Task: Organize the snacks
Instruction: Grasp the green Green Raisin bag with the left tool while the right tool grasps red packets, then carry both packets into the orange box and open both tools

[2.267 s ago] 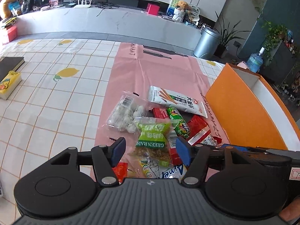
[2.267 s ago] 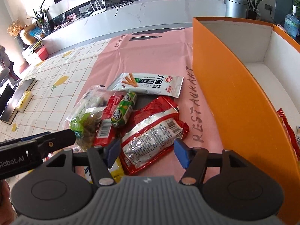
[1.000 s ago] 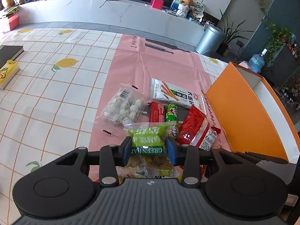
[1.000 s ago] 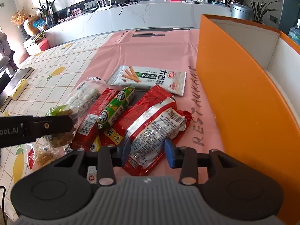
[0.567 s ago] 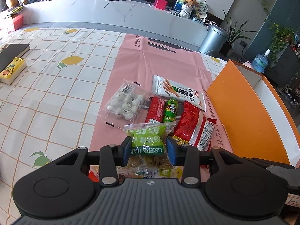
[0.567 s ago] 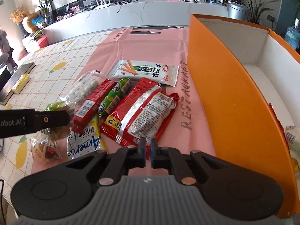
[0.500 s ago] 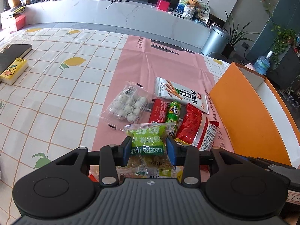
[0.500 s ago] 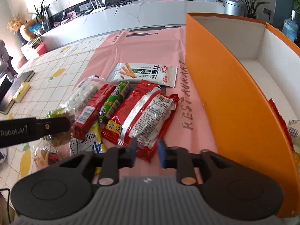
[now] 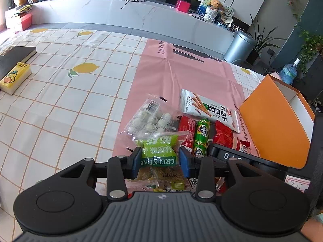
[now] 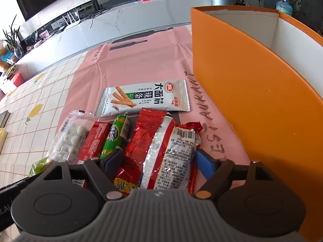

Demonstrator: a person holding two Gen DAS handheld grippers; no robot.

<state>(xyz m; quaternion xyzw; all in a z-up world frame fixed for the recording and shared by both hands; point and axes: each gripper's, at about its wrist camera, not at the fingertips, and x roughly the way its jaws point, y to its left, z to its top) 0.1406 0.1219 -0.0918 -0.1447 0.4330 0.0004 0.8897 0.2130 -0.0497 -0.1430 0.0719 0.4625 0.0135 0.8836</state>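
Note:
My left gripper is shut on a clear bag of green raisin packets and holds it above the pile. My right gripper is open, its fingers on either side of a red and silver snack bag that lies on the pink mat. Beside it lie a green sausage, a red bar, a bag of white balls and a white spicy-strip packet. The orange box stands to the right.
A yellow packet and a black book lie at the far left of the lemon-print tablecloth. The right gripper's body shows in the left wrist view. A white counter runs behind the table.
My right gripper shut empty, then opened wide and dropped over the red and silver bag. My left gripper closed on the raisin bag and lifted it a little.

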